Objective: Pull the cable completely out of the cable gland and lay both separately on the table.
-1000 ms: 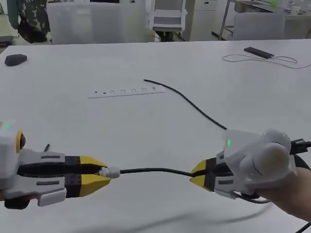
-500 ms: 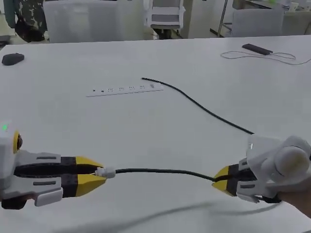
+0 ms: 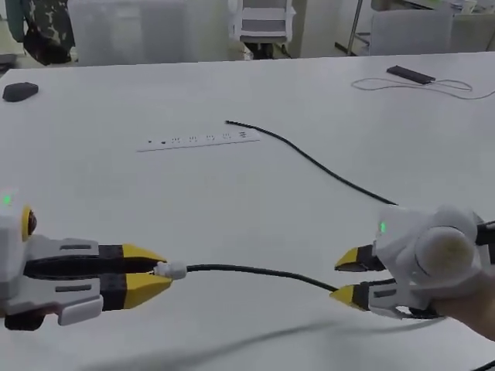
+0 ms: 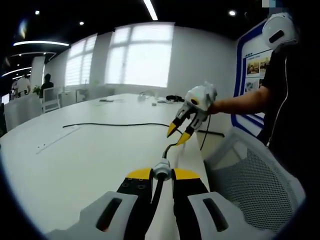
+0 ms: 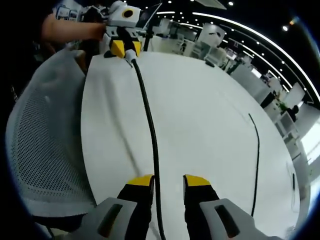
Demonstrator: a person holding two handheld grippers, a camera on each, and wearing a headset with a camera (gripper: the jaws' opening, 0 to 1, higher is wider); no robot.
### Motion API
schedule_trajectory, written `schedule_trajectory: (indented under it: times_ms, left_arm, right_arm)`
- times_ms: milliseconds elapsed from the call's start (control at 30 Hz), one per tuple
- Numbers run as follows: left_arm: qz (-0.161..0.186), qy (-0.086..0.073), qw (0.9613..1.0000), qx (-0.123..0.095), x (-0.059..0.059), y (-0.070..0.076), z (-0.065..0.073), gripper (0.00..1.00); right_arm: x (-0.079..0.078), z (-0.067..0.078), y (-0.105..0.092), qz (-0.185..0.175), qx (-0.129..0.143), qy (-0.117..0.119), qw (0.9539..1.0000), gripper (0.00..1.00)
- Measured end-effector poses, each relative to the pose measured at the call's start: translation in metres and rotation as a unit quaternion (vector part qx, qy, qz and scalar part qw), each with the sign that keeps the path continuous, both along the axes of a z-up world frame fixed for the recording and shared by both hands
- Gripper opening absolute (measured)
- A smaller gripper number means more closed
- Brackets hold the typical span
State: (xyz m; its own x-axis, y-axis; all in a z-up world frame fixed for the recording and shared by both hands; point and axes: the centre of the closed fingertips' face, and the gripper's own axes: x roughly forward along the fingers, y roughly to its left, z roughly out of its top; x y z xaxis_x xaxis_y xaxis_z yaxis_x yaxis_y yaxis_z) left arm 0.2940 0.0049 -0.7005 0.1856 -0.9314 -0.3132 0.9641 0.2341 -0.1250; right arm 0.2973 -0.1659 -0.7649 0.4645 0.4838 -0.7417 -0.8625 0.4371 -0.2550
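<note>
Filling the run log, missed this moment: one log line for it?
left gripper: shut on cable gland | right gripper: open, cable between jaws | cable: not yet out of cable gland

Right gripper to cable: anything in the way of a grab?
Nothing visible does. The black cable already runs between the open jaws of the right gripper, untouched by anything else there. Its other end sits in the white cable gland, clamped by the left gripper.
</note>
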Motion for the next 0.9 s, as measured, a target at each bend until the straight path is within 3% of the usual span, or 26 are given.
schedule_trajectory:
  times_ms: [67, 100, 133, 167, 333, 500, 700, 800, 867, 900]
  left_arm:
    - [-0.006, -0.003, 1.0000, 0.005, -0.002, -0.003, -0.002, 0.14]
    - [-0.008, -0.009, 0.9999, 0.010, -0.003, -0.004, -0.003, 0.14]
    - [-0.013, -0.020, 0.9996, 0.015, -0.003, -0.005, -0.004, 0.14]
    - [-0.017, -0.021, 0.9995, 0.018, -0.005, -0.006, -0.006, 0.14]
    - [-0.023, -0.018, 0.9994, 0.018, -0.010, -0.012, -0.006, 0.14]
    - [-0.026, -0.021, 0.9993, 0.016, -0.011, -0.015, -0.004, 0.14]
    - [-0.027, -0.024, 0.9992, 0.015, -0.012, -0.016, -0.001, 0.14]
    - [-0.029, -0.026, 0.9990, 0.020, -0.014, -0.015, -0.003, 0.14]
    - [-0.034, -0.027, 0.9988, 0.023, -0.017, -0.016, -0.004, 0.14]
    - [-0.033, -0.031, 0.9986, 0.027, -0.017, -0.016, -0.005, 0.14]
  right_arm:
    - [0.001, 0.011, 0.018, 0.018, 0.013, -0.012, 0.9997, 0.19]
    - [0.000, 0.018, 0.033, 0.037, 0.030, -0.014, 0.9988, 0.20]
    - [0.001, 0.024, 0.042, 0.049, 0.037, -0.023, 0.9979, 0.23]
    - [0.001, 0.029, 0.051, 0.068, 0.037, -0.033, 0.9965, 0.24]
    - [-0.008, 0.048, 0.098, 0.117, 0.068, -0.024, 0.9905, 0.21]
    - [-0.014, 0.044, 0.126, 0.148, 0.066, -0.013, 0.9867, 0.18]
    - [-0.020, 0.041, 0.150, 0.179, 0.055, -0.019, 0.9821, 0.13]
    - [-0.022, 0.040, 0.155, 0.190, 0.051, -0.020, 0.9802, 0.07]
    - [-0.017, 0.038, 0.152, 0.192, 0.025, -0.038, 0.9804, 0.00]
    - [-0.020, 0.037, 0.153, 0.192, 0.031, -0.027, 0.9805, 0.00]
